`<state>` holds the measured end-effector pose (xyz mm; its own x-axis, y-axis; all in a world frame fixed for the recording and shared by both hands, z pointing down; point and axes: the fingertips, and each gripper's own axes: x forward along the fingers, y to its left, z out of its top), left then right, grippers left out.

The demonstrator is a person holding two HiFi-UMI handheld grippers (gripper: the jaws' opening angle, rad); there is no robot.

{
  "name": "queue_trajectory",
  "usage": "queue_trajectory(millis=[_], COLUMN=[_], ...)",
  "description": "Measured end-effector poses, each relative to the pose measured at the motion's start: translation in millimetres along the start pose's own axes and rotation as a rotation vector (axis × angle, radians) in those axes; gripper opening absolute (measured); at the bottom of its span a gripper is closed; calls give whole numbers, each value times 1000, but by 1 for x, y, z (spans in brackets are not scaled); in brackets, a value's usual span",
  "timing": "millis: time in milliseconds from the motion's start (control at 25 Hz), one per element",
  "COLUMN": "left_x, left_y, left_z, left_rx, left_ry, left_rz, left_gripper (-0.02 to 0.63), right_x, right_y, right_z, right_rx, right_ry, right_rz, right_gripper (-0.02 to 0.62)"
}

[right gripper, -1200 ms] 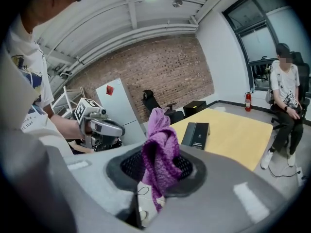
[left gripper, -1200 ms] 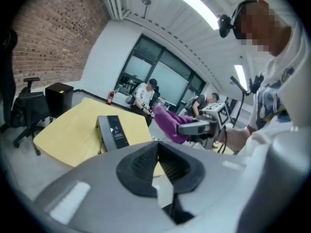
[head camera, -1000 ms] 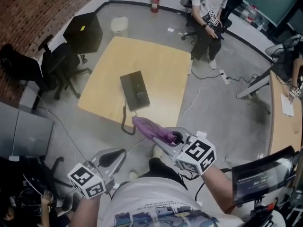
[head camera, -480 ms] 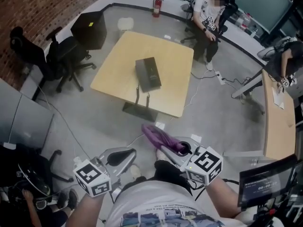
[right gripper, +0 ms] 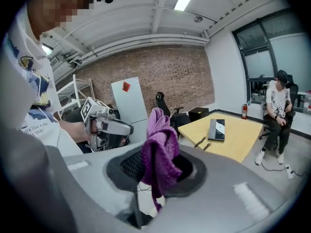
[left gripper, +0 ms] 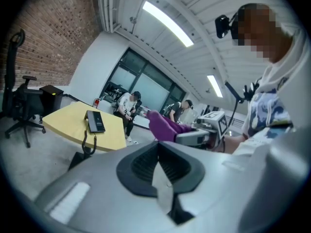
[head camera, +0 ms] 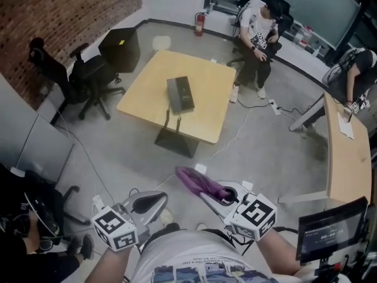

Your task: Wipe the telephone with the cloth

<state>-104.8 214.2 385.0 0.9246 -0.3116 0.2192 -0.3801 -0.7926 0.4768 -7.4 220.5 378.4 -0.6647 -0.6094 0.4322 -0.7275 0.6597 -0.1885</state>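
The dark telephone [head camera: 180,94] lies on a yellow table [head camera: 147,96] well ahead of me, its coiled cord [head camera: 167,121] hanging over the near edge. It also shows in the left gripper view as the telephone [left gripper: 95,121] and in the right gripper view as the telephone [right gripper: 216,129]. My right gripper [head camera: 207,190] is shut on a purple cloth [head camera: 197,182], which sticks up between its jaws as the cloth [right gripper: 159,157]. My left gripper [head camera: 154,202] is shut with nothing in it, held low by my body, far from the table.
Black office chairs [head camera: 88,78] and a black box [head camera: 121,49] stand left of the table. A seated person [head camera: 258,31] is beyond it, a fire extinguisher [head camera: 199,23] by the wall. A long desk [head camera: 344,152] runs at the right. Cables cross the grey floor [head camera: 247,134].
The view has pulled back from the table, so the telephone sits farther away now. Both grippers stay near my body, the cloth still in the right one.
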Motion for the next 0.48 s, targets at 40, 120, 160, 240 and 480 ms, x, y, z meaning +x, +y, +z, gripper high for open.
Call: queue_trajectory(millis=[40, 120, 160, 240, 480], left_x=[2, 9, 12, 20, 35], left_y=[-8, -23, -30, -45, -84], left_z=[-1, -4, -7, -14, -38], left_rx=[1, 3, 4, 4, 1], left_ry=[-7, -16, -17, -12, 2], left_rz=[0, 4, 9, 20, 41], left_gripper=[8, 7, 6, 8, 8], right_x=[-8, -25, -34, -51, -91], right_y=[3, 8, 10, 13, 17], right_z=[-3, -10, -15, -27, -56], right_rx=[-8, -13, -14, -26, -31], right_ry=[-3, -13, -14, -10, -12], right_rz=[2, 7, 9, 11, 14], right_gripper=[84, 84, 84, 84, 84])
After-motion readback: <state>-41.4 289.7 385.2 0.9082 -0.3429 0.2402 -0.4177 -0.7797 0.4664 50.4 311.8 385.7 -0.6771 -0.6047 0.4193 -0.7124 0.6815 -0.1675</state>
